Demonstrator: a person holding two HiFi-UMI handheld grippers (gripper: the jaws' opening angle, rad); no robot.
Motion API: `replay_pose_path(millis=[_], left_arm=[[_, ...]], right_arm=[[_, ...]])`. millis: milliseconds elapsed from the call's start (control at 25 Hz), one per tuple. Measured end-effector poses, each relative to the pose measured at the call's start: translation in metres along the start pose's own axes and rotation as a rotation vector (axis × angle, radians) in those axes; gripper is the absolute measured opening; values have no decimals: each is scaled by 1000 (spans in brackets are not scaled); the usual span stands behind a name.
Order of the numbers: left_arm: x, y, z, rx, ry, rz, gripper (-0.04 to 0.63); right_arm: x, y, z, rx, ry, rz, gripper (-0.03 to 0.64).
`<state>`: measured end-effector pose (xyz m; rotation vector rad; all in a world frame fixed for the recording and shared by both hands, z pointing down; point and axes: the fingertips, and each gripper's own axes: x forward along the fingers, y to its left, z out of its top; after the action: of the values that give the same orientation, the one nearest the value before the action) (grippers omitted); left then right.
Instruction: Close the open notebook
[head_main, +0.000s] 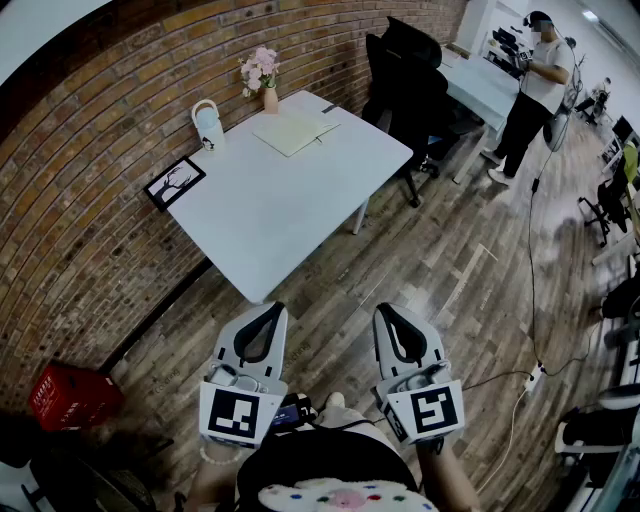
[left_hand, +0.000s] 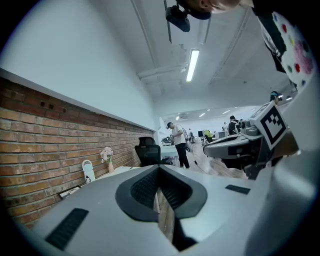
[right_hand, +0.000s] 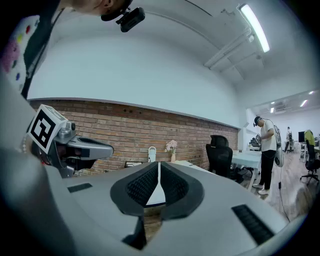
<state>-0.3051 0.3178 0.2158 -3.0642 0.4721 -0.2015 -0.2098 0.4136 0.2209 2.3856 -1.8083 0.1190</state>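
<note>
The open notebook (head_main: 294, 131) lies flat with pale pages on the far part of the white table (head_main: 270, 210), near the flower vase. Both grippers hang well short of the table, over the wooden floor in front of the person's body. My left gripper (head_main: 272, 310) is shut with nothing between its jaws, and my right gripper (head_main: 386, 311) beside it is shut and empty too. In the left gripper view the left gripper (left_hand: 159, 168) points level toward the room; the right gripper (right_hand: 159, 163) in its own view faces the table's edge and the brick wall.
On the table stand a pink flower vase (head_main: 268, 90), a white lantern-like jar (head_main: 208, 125) and a black picture frame (head_main: 175, 182). A black office chair (head_main: 405, 70) is behind the table. A red crate (head_main: 70, 396) sits by the wall. A person (head_main: 530, 90) stands at a far desk.
</note>
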Motion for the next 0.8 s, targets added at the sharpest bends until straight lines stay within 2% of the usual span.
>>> replay_pose_path(millis=[160,280,320,440,560,680,800], left_arm=[[2,-2,0,5,2,3,17],[2,-4,-5,89,31,-9,17],[2,-4,-5,88,32,-6,17],[3,-7,-1,9,4,19,17],[6,-11,0,24,10,21,17],[9,-17,-3,88,37,11,17],[14,-24,0,33,19,33,17]], right_arm=[[0,-2,-1,-2,2,7,41],[0,-3,-2,-3,1,14,41],[0,-4,-2,-3,0,17,41],[-1,-6,-1,-3,-3,23,41],[-2,-10,-2,0,-5,32,41],[-4,-16,-3,6,-5,41,41],[-7,-23,-5,-2,-14,46,41]])
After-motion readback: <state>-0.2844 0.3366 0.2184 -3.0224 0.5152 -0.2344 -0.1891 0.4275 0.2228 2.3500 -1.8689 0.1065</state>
